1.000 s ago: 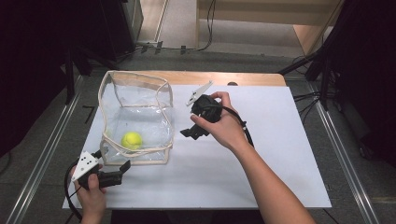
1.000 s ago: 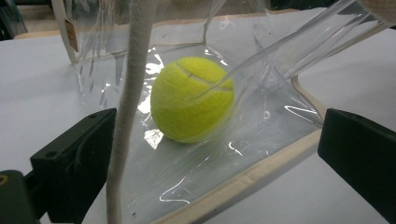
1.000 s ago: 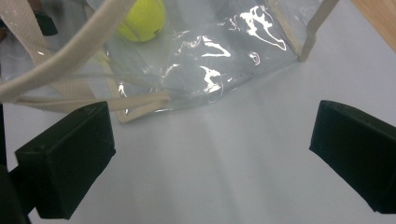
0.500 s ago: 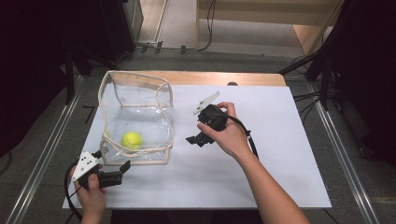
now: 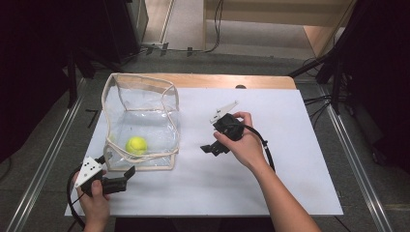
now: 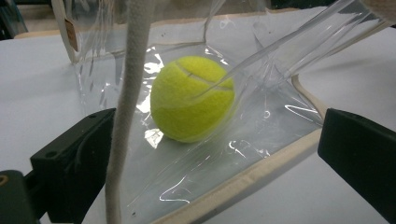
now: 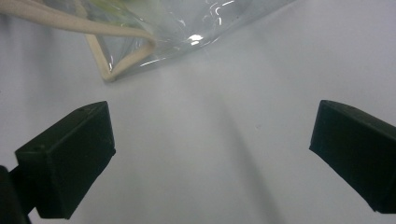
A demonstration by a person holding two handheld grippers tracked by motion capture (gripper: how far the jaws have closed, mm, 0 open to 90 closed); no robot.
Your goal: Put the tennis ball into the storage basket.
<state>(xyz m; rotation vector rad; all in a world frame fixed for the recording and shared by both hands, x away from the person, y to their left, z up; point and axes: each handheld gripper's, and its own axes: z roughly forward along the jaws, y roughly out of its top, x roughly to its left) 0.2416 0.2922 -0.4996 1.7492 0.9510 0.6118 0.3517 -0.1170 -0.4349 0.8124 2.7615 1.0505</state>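
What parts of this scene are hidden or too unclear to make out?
- Ball, right gripper view: cut off by the top edge, blurred.
- Right gripper, high view: the hand covers most of it.
- Bag, left gripper view: its top runs past the frame.

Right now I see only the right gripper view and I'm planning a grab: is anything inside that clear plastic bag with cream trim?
Observer: Yes, a yellow-green tennis ball lies on the floor of the clear plastic bag.
Operator: Where's the left gripper?
Observer: The left gripper is at the bag's near edge, jaws open with the trim between them.
Operator: Is the bag's mouth open?
Observer: Yes, it gapes upward.
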